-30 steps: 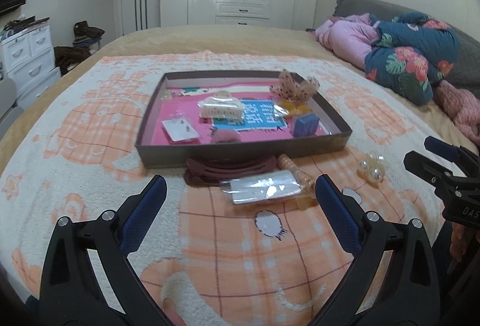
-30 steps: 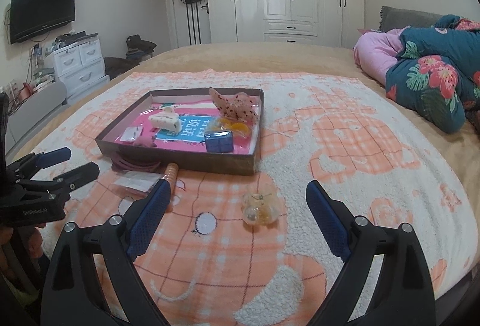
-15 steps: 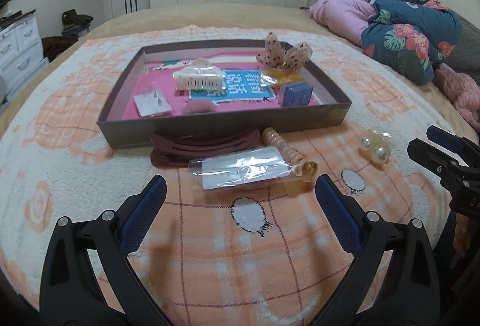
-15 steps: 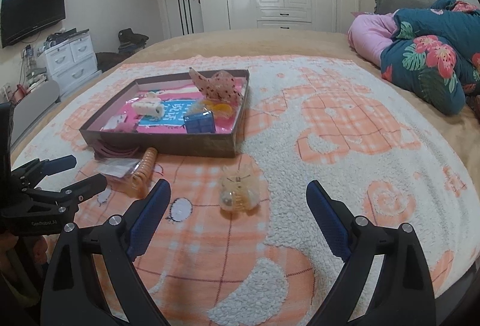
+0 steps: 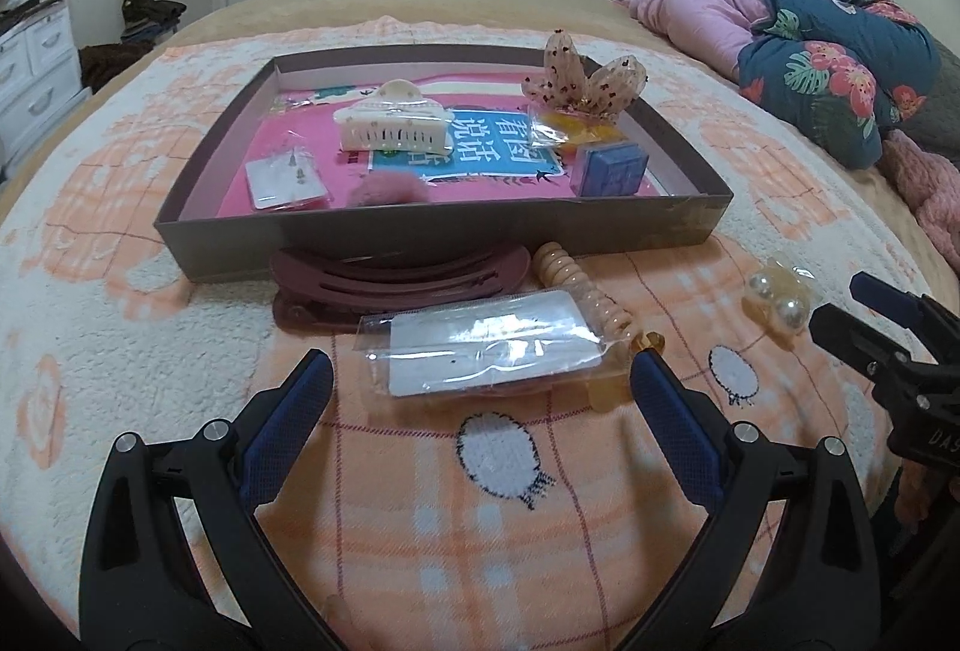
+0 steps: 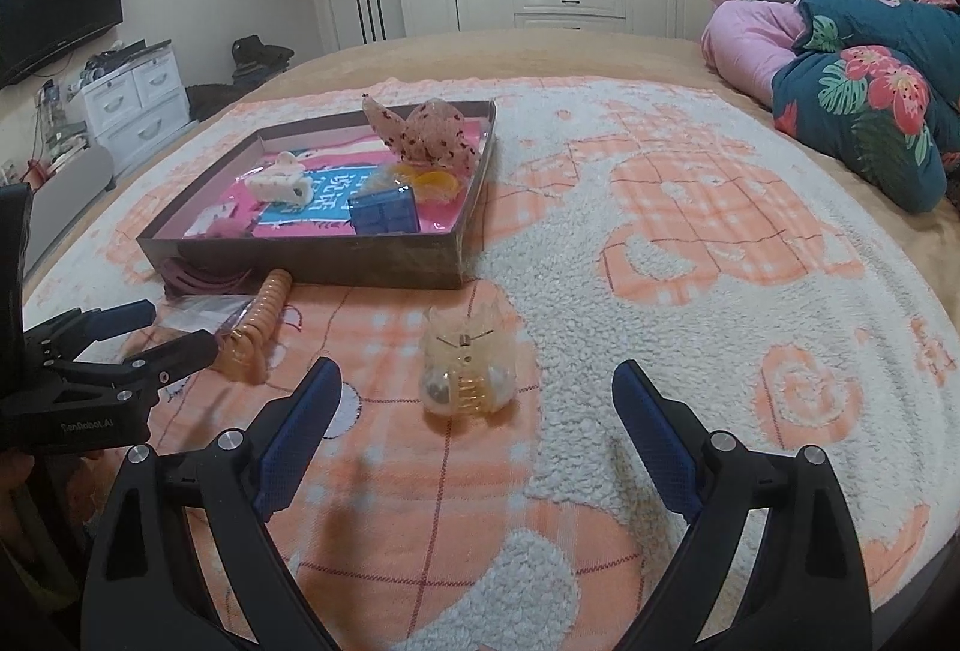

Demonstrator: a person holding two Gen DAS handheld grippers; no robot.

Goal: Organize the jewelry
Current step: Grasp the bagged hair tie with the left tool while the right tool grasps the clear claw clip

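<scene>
Bed blanket (image 6: 690,243): broad bare stretch right of tray (image 5: 420,231); tray's front wall bounds items ahead. Left tool (image 5: 480,399): open, gripping nothing, low over blanket; bagged card (image 5: 489,345) directly ahead between fingertips, just short of them. Right tool (image 6: 477,405): open, gripping nothing; pearl hair claw (image 6: 465,369) between fingertips, slightly ahead. Spiral hair tie (image 5: 585,300) touching bag's far right edge; maroon hair clip (image 5: 399,285) against tray wall behind bag
</scene>
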